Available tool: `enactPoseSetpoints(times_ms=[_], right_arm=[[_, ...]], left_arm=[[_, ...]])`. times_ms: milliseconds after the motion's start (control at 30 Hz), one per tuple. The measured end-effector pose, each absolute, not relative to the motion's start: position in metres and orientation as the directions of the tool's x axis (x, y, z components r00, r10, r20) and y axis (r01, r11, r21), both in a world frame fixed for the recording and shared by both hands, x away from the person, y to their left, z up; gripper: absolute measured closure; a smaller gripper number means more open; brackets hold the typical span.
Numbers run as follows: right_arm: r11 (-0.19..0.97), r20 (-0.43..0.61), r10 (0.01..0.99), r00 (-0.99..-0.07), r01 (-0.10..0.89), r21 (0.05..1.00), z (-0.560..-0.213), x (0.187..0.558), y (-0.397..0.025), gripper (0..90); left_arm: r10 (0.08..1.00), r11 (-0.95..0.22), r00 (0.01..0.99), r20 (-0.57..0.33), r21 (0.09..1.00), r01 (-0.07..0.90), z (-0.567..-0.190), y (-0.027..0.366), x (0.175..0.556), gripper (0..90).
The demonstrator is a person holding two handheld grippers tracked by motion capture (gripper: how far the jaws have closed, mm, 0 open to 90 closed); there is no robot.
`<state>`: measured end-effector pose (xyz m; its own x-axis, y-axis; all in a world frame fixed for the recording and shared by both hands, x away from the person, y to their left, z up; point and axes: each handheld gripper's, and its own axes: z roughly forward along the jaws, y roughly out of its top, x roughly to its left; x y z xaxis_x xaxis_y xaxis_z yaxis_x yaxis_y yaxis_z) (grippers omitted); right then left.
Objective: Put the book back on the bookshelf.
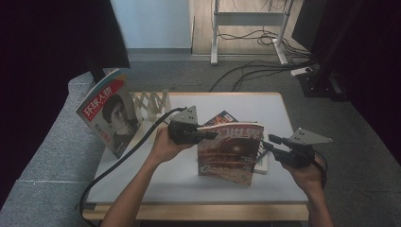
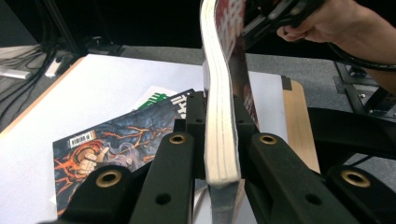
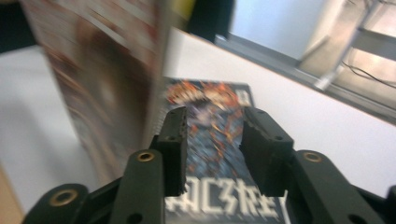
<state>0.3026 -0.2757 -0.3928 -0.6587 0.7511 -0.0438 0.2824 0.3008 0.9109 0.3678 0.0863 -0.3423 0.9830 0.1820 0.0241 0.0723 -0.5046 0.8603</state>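
A red-covered magazine (image 1: 230, 153) stands upright over the middle of the white table (image 1: 283, 113). My left gripper (image 1: 210, 135) is shut on its upper left edge; in the left gripper view the thick page block (image 2: 219, 140) runs between the jaws of the left gripper (image 2: 219, 100). My right gripper (image 1: 273, 143) sits just off the magazine's right edge. In the right gripper view the right gripper (image 3: 212, 126) is open with nothing between its fingers, and the blurred red magazine (image 3: 102, 79) stands to the left of the jaws.
A dark comic-style magazine (image 2: 116, 140) lies flat on the table under the held one, on top of another. A portrait-cover magazine (image 1: 111, 113) leans in a wooden accordion rack (image 1: 153, 106) at the table's back left. Cables and a desk frame lie on the floor beyond.
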Motion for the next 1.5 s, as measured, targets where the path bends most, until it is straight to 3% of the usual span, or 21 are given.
enactPoseSetpoints(times_ms=[333,567,700,800,1300,1500], right_arm=[[0.303,-0.036,0.832,-0.554,0.398,0.866,-0.425,0.311,-0.294,39.7],[0.307,-0.027,0.875,-0.483,0.512,0.802,-0.461,0.322,-0.305,16.3],[0.303,-0.016,0.889,-0.458,0.562,0.769,-0.48,0.326,-0.309,11.4],[0.298,-0.024,0.904,-0.427,0.588,0.752,-0.492,0.329,-0.311,1.7],[0.264,-0.003,0.929,-0.369,0.657,0.706,-0.535,0.334,-0.32,0.0],[0.25,0.007,0.93,-0.367,0.649,0.718,-0.537,0.333,-0.322,0.0]], left_arm=[[0.19,-0.542,0.981,0.031,0.836,0.078,-0.337,0.088,0.363,83.4],[0.2,-0.58,0.979,0.029,0.809,0.095,-0.332,0.088,0.362,83.4],[0.207,-0.591,0.978,0.025,0.8,0.105,-0.331,0.089,0.361,83.6],[0.221,-0.598,0.975,0.022,0.792,0.118,-0.33,0.089,0.361,83.7],[0.259,-0.569,0.965,-0.035,0.802,0.182,-0.322,0.107,0.356,84.0],[0.295,-0.544,0.954,-0.054,0.811,0.215,-0.319,0.123,0.353,84.1]])
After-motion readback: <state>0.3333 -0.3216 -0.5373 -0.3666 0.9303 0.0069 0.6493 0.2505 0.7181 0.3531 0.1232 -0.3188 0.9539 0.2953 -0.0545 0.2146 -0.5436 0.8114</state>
